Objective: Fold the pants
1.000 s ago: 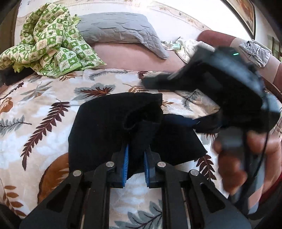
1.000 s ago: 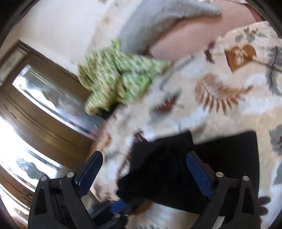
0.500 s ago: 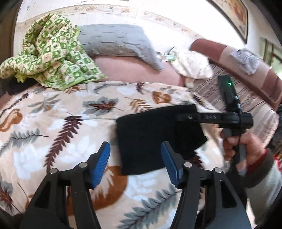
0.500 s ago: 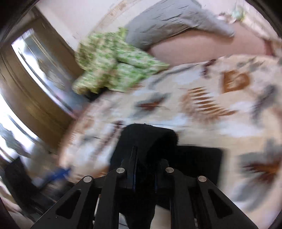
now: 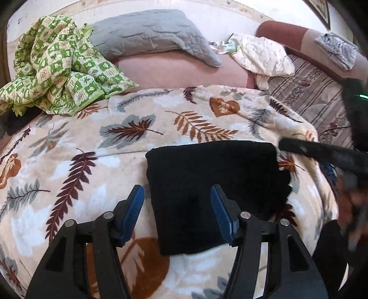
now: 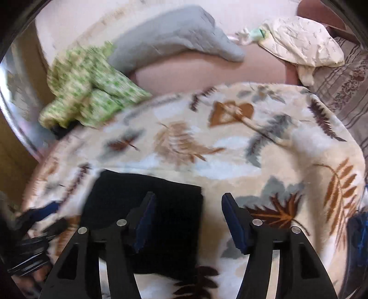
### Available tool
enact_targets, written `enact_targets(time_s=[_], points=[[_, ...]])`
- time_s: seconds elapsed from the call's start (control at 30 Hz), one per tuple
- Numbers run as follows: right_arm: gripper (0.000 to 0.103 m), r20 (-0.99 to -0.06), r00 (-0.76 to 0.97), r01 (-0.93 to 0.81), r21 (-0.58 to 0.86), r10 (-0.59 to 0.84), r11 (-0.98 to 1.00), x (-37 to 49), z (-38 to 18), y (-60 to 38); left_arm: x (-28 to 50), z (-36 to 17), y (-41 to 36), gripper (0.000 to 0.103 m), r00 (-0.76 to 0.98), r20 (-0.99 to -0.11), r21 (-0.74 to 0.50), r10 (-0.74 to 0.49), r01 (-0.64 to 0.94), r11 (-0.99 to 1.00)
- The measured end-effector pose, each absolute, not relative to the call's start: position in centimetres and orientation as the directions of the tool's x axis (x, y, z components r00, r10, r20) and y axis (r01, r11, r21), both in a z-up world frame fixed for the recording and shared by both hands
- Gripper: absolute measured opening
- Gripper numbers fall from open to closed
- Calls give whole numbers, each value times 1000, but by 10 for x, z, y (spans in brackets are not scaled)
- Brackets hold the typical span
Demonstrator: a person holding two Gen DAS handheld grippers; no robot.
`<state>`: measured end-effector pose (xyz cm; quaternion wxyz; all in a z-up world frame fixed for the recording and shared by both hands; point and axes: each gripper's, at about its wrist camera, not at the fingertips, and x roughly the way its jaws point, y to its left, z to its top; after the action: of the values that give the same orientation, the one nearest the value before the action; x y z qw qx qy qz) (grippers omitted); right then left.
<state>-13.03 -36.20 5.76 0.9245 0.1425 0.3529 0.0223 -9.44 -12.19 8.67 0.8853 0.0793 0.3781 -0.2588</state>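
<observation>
Your folded black fabric pants [image 5: 214,193] lie flat on the leaf-patterned blanket [image 5: 96,174]. Left claw [image 5: 177,214] gapes empty; right claw [image 6: 187,224] is opening, gripping nothing. They're soft, light, floppy: pinch folded edges.

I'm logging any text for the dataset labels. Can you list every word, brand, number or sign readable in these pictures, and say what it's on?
None can be read.
Black pants: no label or print showing.
Leaf blanket and green cloth: patterns only, no letters.
Right gripper in the left view: a small marking on its body, too blurred to read.
Framed picture: cut off at the edge, nothing legible.
</observation>
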Motion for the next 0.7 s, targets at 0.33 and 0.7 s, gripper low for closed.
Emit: enact_targets(time_s=[0.33, 0.7], points=[[42, -725, 671, -44, 172, 156, 984, -129, 6, -316, -65, 54, -144, 65, 539, -768, -69, -347, 468, 881], [46, -686, 705, 20, 274, 181, 962, -127, 18, -338, -60, 52, -145, 68, 535, -778, -79, -328, 436, 897]])
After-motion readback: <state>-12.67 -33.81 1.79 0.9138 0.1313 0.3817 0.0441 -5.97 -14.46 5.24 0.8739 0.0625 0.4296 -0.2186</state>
